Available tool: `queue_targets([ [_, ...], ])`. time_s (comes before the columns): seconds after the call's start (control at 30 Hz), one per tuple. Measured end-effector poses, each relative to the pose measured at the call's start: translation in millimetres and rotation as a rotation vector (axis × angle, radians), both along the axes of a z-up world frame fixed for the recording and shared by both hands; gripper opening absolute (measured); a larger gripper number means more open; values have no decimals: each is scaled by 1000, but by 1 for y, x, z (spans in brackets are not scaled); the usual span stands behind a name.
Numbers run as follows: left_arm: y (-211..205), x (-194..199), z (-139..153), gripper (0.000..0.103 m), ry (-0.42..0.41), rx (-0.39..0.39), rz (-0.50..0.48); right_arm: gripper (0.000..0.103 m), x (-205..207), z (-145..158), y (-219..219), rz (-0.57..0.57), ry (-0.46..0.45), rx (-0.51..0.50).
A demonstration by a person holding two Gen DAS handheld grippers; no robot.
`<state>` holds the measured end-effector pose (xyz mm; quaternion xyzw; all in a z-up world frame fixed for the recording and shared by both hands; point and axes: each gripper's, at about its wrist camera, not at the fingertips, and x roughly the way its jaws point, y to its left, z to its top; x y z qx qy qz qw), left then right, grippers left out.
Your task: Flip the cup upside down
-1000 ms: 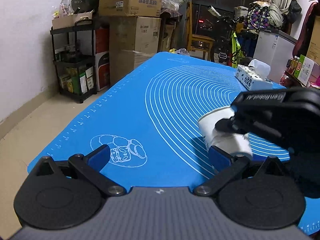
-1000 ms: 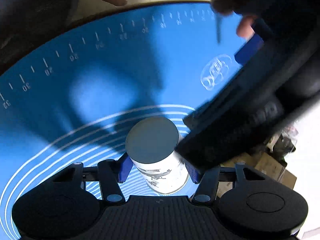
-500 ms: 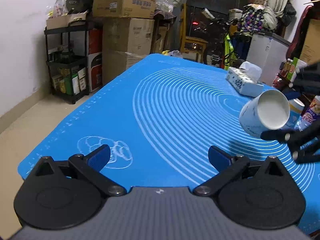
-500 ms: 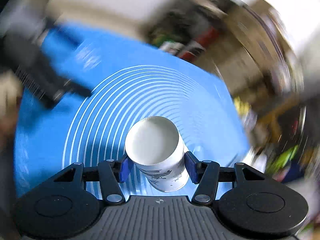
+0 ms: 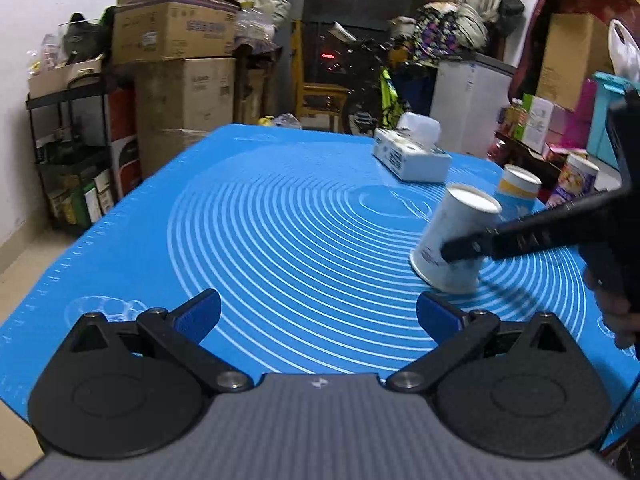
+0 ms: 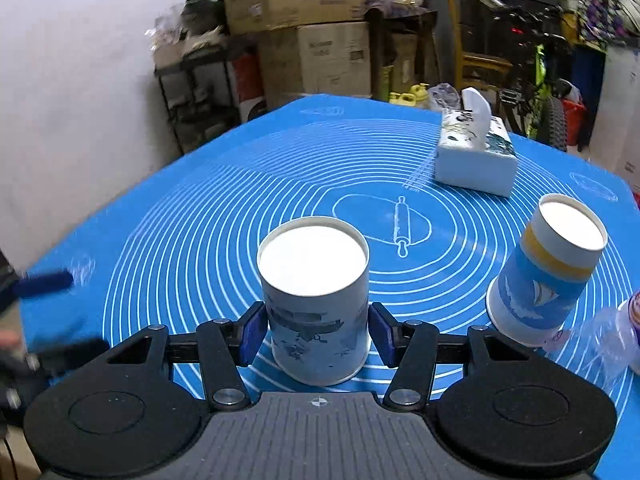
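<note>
Mat: blue silicone baking mat [image 6: 224, 200] with white concentric rings and a rolling-pin drawing, covering the worktop.
Tissue box: white tissue box [image 6: 474, 160] at the far right of the mat, a tissue sticking up.
Second cup: blue-and-yellow paper cup [image 6: 546, 280] standing bottom-up, right side.
Plastic bottle: clear plastic bottle [image 6: 612, 340] at the right edge, partly cut off.
Background: cardboard boxes [image 5: 172, 32] stacked beside a black shelf rack [image 5: 72, 152]; a bicycle [image 6: 536, 64] behind.

home storeroom | stacked cardboard boxes [image 5: 172, 32] | bicycle [image 6: 536, 76] | shelf rack [image 5: 72, 152]

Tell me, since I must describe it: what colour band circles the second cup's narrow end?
A yellow band, on the blue second cup; right wrist view shows it best.
</note>
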<state>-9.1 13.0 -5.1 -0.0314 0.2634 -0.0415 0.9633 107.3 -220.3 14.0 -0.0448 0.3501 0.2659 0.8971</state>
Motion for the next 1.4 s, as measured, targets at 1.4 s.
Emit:
queue_targets([
  [1.4, -28, -9, -11, 103, 34, 70, -91, 101, -108, -3, -16, -202, -130, 8],
])
